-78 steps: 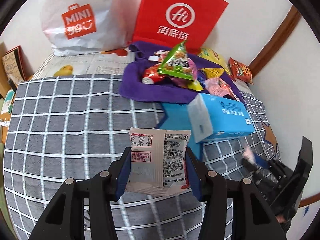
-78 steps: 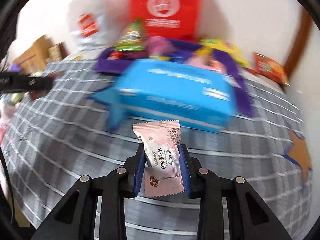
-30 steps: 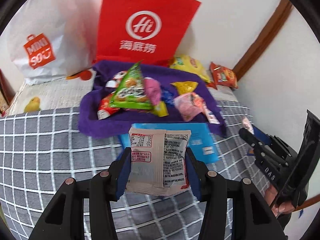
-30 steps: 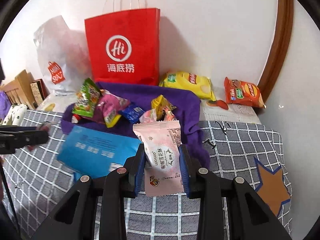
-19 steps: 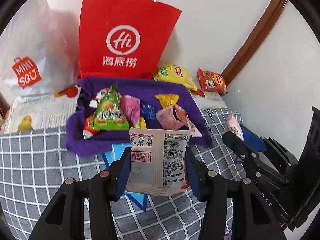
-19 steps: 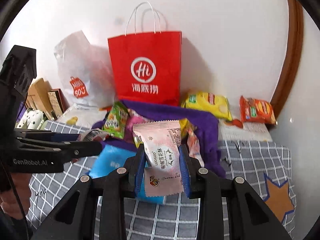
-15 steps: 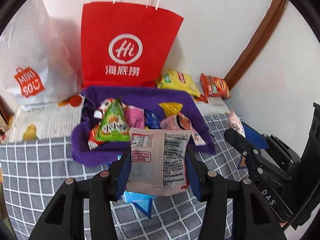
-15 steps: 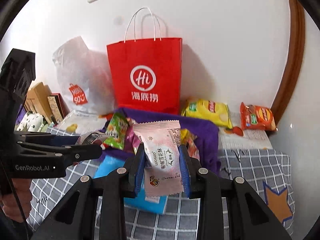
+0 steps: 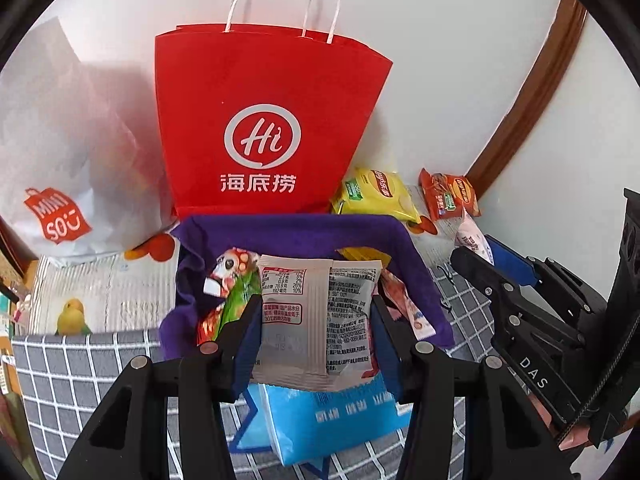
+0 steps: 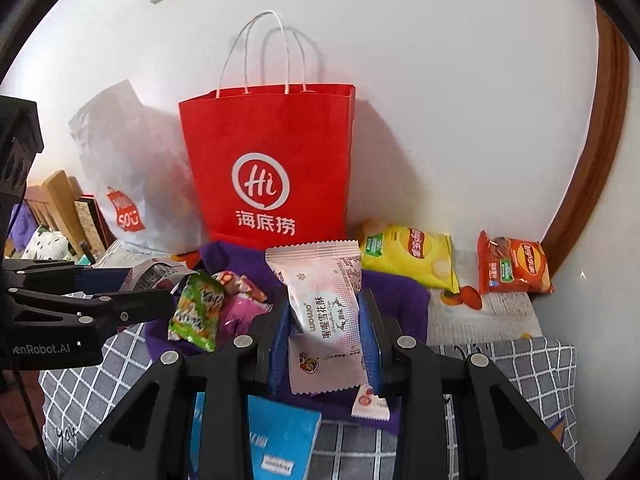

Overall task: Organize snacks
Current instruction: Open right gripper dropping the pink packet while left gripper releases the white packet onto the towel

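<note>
My left gripper [image 9: 316, 340] is shut on a grey-white snack packet [image 9: 316, 320] with its printed back toward the camera, held above the bed in front of a purple cloth [image 9: 288, 236] piled with several snacks. My right gripper [image 10: 324, 340] is shut on a pink snack packet [image 10: 324, 312], held over the same purple cloth [image 10: 396, 292]. A tall red paper bag [image 9: 264, 128] stands against the wall behind the cloth; it also shows in the right wrist view [image 10: 268, 168]. The right gripper shows at the right of the left wrist view [image 9: 476, 256], and the left gripper at the left of the right wrist view [image 10: 132, 292].
A blue tissue pack [image 9: 332, 420] lies on the grey checked bedcover [image 9: 80, 364] below the grippers. A yellow chip bag [image 10: 408, 256] and an orange chip bag [image 10: 512, 268] lie by the wall at right. A white shopping bag [image 9: 60, 168] stands at left.
Both grippers, still holding their packets, have risen and moved forward toward the purple cloth and red bag. The blue tissue pack now lies beneath them.
</note>
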`<action>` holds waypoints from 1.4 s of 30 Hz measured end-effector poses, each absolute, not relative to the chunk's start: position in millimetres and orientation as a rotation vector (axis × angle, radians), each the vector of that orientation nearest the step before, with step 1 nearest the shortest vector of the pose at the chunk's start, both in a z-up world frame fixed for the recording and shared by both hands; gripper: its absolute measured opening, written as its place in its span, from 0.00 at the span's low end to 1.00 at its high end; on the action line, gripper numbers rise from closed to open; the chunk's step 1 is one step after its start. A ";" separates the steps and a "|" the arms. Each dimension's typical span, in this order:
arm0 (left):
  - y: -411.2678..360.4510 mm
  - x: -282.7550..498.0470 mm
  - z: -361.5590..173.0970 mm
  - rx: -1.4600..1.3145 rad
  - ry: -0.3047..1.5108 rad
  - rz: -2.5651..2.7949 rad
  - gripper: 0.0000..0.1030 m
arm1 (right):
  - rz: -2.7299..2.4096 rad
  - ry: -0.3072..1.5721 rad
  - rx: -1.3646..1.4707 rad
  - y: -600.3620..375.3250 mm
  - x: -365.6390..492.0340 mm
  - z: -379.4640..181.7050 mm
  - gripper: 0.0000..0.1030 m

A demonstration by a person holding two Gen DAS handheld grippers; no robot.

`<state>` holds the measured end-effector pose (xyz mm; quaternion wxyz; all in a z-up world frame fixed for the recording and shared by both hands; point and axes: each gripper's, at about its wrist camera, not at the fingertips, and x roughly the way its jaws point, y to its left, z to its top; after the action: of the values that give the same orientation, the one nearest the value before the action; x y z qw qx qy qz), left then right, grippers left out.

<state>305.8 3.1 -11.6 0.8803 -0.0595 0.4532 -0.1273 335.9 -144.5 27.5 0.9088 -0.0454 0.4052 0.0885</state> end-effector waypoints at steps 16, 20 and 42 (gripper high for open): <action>-11.1 363.1 -66.8 -0.118 1.031 -0.244 0.47 | 0.157 0.961 -0.129 -144.0 386.3 -40.0 0.31; -15.6 371.5 -77.5 -0.087 1.031 -0.219 0.47 | 0.139 0.993 -0.162 -148.5 395.8 -55.7 0.31; -10.1 390.0 -108.7 -0.036 1.085 -0.163 0.50 | 0.118 1.083 -0.211 -152.3 408.2 -95.0 0.33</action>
<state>390.0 -10.1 -108.7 0.8531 -0.0173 0.5157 -0.0775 408.2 -152.3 -95.0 0.8500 -0.1002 0.5142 0.0559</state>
